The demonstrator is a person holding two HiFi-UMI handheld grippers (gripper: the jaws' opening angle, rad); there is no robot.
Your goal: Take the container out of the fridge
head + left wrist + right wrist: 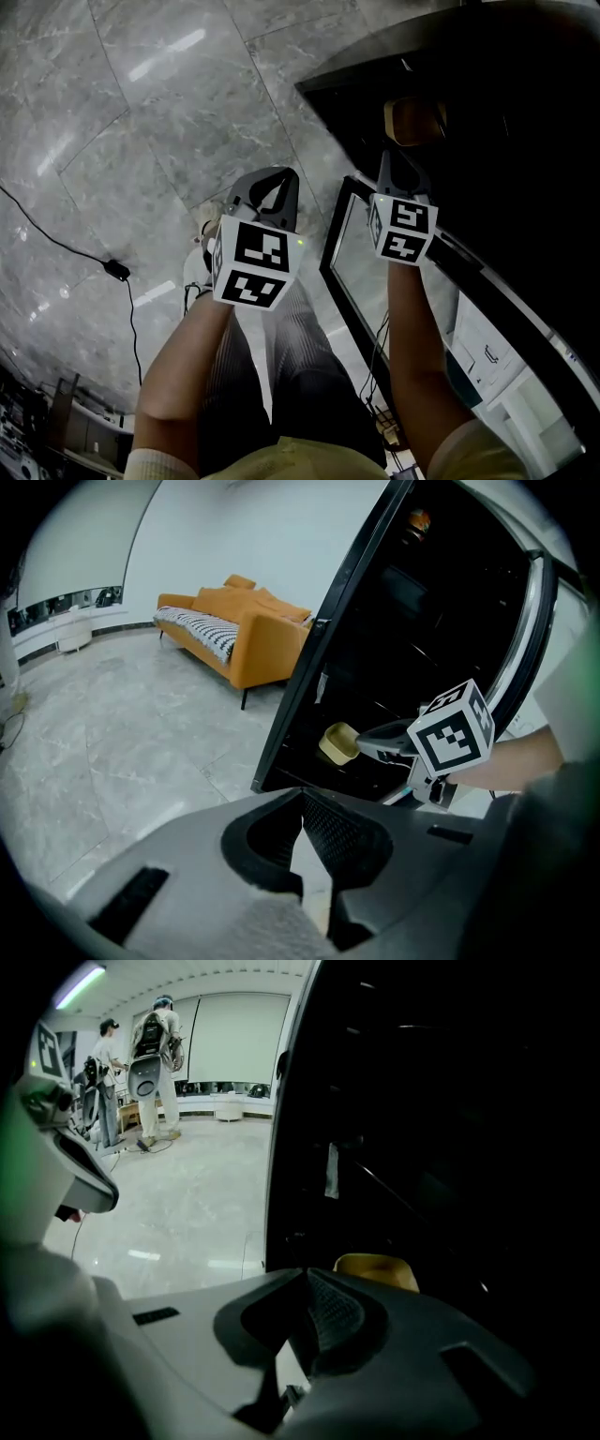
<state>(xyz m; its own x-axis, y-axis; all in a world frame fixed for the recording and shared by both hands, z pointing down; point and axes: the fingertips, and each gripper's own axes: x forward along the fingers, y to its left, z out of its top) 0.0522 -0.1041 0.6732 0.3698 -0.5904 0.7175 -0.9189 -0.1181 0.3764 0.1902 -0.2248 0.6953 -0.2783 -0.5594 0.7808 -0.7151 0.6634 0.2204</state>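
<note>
Points the right gripper into the dark, glossy fridge, ribbed pads pressed together on nothing. Finds the rounded, smooth yellow container, possibly plastic, just beyond its tips, slightly right. Holds the left gripper likewise closed, empty, over polished grey marble floor.

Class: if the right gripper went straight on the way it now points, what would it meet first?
Most likely the yellow container inside the dark fridge, just past the tips of the shut right gripper. Depth is hard to judge, but nothing shows between them.
</note>
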